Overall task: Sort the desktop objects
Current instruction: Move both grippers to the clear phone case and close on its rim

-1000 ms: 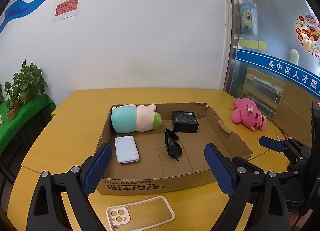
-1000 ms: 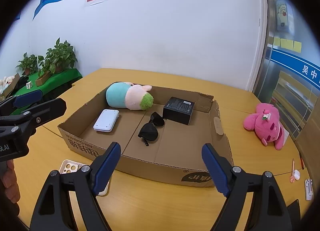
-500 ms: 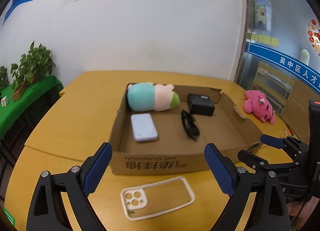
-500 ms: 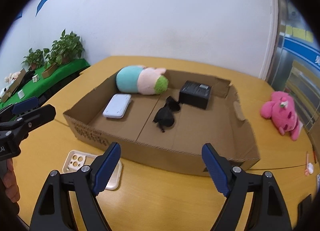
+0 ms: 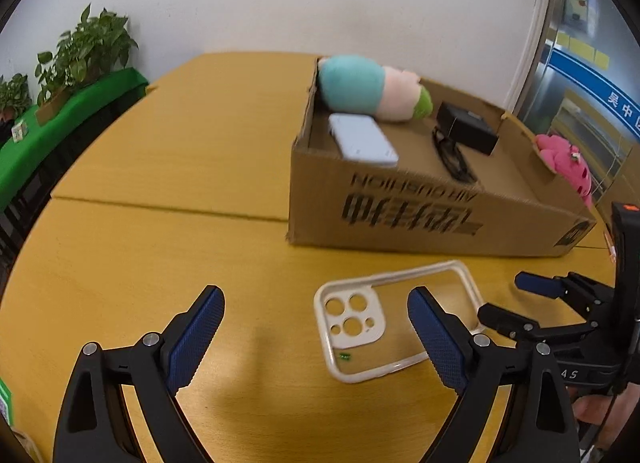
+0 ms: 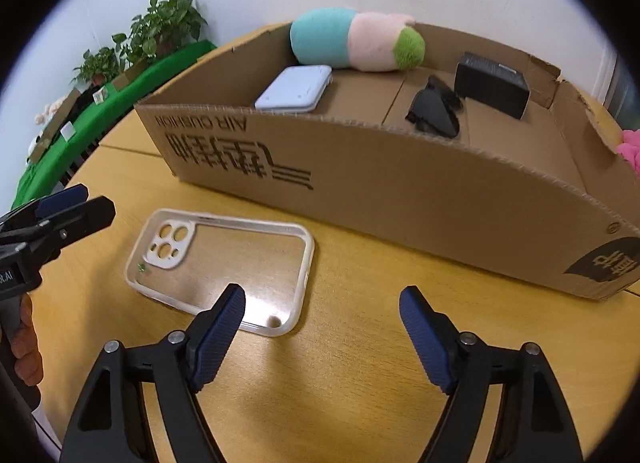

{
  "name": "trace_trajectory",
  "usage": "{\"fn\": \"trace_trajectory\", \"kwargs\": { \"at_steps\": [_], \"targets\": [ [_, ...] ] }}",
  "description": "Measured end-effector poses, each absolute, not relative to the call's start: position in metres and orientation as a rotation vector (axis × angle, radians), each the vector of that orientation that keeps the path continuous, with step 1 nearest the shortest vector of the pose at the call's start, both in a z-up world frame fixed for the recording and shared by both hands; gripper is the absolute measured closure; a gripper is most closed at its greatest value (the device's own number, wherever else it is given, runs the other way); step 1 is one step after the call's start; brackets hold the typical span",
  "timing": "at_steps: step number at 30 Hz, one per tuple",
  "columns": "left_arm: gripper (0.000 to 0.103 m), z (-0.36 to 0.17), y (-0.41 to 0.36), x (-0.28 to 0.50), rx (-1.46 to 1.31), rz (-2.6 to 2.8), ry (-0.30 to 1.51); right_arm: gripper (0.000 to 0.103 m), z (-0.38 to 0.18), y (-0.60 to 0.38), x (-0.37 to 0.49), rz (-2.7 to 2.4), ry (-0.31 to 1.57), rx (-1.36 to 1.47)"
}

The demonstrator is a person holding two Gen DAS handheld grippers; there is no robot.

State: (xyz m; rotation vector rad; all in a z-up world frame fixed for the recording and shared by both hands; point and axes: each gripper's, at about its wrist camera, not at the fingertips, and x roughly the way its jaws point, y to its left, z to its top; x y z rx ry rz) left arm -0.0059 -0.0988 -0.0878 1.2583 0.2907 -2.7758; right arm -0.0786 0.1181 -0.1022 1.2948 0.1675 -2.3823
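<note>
A clear phone case with a white rim lies flat on the wooden table in front of the cardboard box. The box holds a teal-pink-green plush, a pale blue device, black sunglasses and a black box. My left gripper is open and empty, low over the table just left of the case. My right gripper is open and empty, at the case's near right end.
A pink plush lies on the table beyond the box's right end. Potted plants stand on a green-covered side table at the left. A white wall runs behind the table.
Both grippers have dropped and moved in toward the phone case, which now looks much larger and closer. The box and its contents have not moved. Both grippers stay open.
</note>
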Motion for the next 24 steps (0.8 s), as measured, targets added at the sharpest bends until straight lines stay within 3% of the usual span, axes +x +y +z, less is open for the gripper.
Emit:
{"fn": "trace_trajectory", "kwargs": {
  "at_steps": [7,10,15,18,22,24],
  "targets": [
    [0.009,-0.116,-0.099,-0.014,1.362,-2.733,0.365,0.043,-0.113,0.110,-0.083,-2.368,0.207,1.312],
    [0.019,-0.122,-0.100,-0.016,1.396,-2.701,0.368,0.061,-0.112,0.106,-0.085,-2.380,0.251,1.308],
    [0.028,-0.125,-0.097,-0.015,1.408,-2.695,0.367,0.069,-0.112,0.111,-0.088,-2.397,0.237,1.313],
    [0.039,-0.126,-0.094,-0.014,1.399,-2.695,0.338,0.074,-0.111,0.113,-0.089,-2.403,0.226,1.318],
    [0.062,-0.126,-0.092,-0.016,1.404,-2.708,0.316,0.083,-0.111,0.117,-0.089,-2.409,0.212,1.325],
    [0.068,-0.125,-0.090,-0.016,1.412,-2.721,0.327,0.087,-0.111,0.118,-0.088,-2.407,0.210,1.323]
  ]
}}
